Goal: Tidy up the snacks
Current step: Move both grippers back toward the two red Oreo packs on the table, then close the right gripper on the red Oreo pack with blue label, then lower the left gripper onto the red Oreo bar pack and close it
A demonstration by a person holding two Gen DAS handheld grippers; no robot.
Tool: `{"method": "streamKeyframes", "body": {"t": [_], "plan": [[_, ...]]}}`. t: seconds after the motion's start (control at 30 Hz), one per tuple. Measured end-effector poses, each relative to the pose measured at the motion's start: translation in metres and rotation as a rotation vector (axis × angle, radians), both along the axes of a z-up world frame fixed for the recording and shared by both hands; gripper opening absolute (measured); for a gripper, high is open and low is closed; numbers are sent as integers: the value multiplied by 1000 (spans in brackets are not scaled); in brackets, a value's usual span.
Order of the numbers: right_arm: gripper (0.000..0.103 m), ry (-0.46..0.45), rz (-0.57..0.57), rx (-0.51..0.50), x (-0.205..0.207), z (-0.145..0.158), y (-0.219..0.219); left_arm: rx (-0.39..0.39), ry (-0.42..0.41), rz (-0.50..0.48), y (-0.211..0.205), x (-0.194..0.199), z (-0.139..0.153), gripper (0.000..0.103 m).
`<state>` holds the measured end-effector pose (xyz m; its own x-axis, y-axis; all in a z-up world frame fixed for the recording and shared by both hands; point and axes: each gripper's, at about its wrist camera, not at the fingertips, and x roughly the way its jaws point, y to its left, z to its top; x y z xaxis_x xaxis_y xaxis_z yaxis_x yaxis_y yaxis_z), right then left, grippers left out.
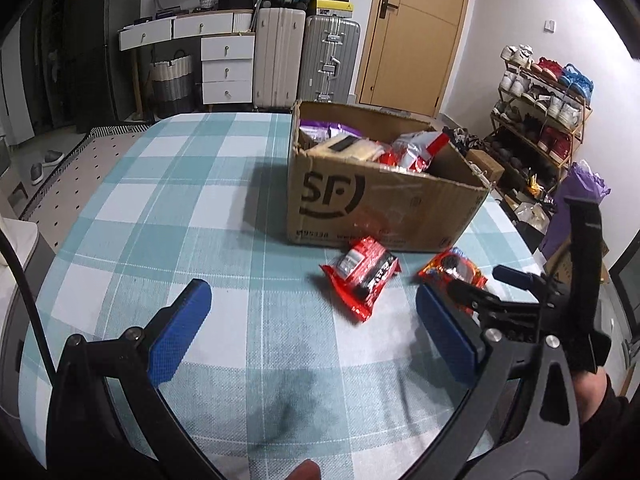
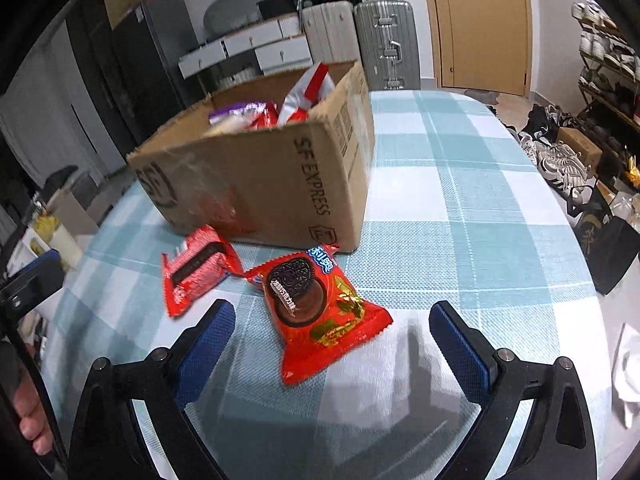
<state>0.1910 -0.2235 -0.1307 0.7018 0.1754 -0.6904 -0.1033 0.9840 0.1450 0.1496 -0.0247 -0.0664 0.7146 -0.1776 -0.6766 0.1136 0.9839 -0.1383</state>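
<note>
A brown SF cardboard box [image 1: 360, 204] [image 2: 256, 184] stands open on the checked table, with several snack packs inside. Two red snack packs lie in front of it: a wafer pack [image 1: 362, 276] [image 2: 196, 270] and an Oreo pack [image 1: 452, 270] [image 2: 320, 312]. My left gripper [image 1: 312, 312] is open and empty, a little short of the wafer pack. My right gripper [image 2: 332, 320] is open, its fingers on either side of the Oreo pack's near end, not touching it. The right gripper [image 1: 480, 284] also shows in the left wrist view, over the Oreo pack.
The teal checked tablecloth [image 1: 180, 208] covers the table. Suitcases [image 1: 304, 60] and white drawers [image 1: 228, 68] stand behind the table. A shoe rack [image 1: 544, 112] and shoes lie to the right. A dark bag [image 2: 608, 248] stands beside the table's right edge.
</note>
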Motion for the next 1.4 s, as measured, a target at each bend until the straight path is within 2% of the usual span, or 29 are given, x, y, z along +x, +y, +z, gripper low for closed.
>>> {"method": "streamKeyframes", "body": {"t": [0.03,0.1,0.23,0.33,0.43,0.5,0.53,0.73,1.03,1.4], "plan": [[95,3,5,-5,3,-2,1,3,5,2,0,0,-2,102],[84,14,20,-21,10,-7,7,-1,20,2,1,1,-7,102],[79,26,24,-43,18,-11,14,-5,29,5,4,0,-11,102],[72,30,28,-69,22,-14,18,-9,31,4,6,0,-11,102],[62,31,30,-91,24,-15,21,-17,36,5,7,0,-13,102],[49,24,29,-106,25,-16,22,-17,41,9,8,0,-14,102],[48,23,25,-112,25,-16,22,-19,45,10,9,1,-15,102],[47,9,14,-69,23,-13,17,-22,56,18,13,0,-19,102],[47,-8,24,-62,15,-9,15,-11,67,17,12,-2,-20,102],[47,-61,19,1,-7,11,7,9,98,-1,2,9,-29,102]]}}
